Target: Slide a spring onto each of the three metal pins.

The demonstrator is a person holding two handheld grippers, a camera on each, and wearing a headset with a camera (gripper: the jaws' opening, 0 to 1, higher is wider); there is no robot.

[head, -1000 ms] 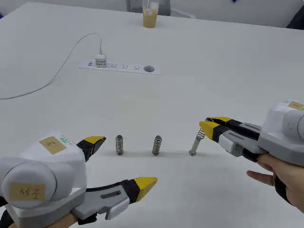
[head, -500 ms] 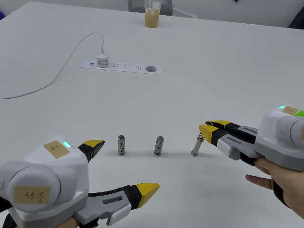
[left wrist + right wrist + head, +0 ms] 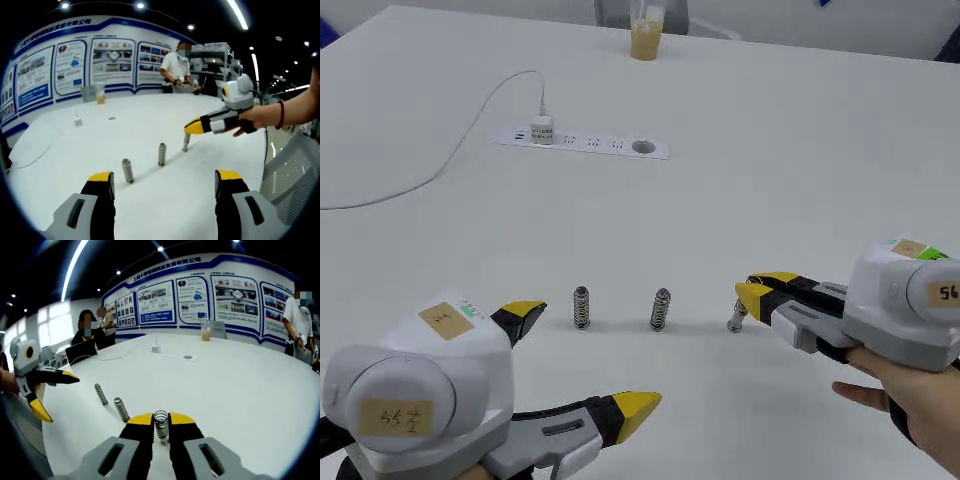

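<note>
White table (image 3: 770,150): the work surface, and we see it running well past the work area.

Left gripper (image 3: 590,358): low and close to us, on the left. We note the jaws released and spread wide, with nothing between them. It is just short of the row of pins and touches none of them.

Right gripper (image 3: 752,287): comes in from the right, level with the row. We note the jaws clenched on the third spring (image 3: 161,427). In the right gripper view the coil stands upright between the two yellow tips.

Power strip (image 3: 585,143): lies flat further back on the table, well apart from the pins. A white charger plug (image 3: 542,130) sits in its left end. A white cable (image 3: 440,165) arcs up from the plug and curves off to the left.

Cup (image 3: 645,35): holds a yellowish drink and stands at the far edge.

Left pin (image 3: 581,307) and middle pin (image 3: 660,309): both upright, side by side, each wearing a spring along its shaft.

Third pin (image 3: 733,322): at the right end of the row. We see its lower end on the table just below the right gripper's tips, leaning slightly.
</note>
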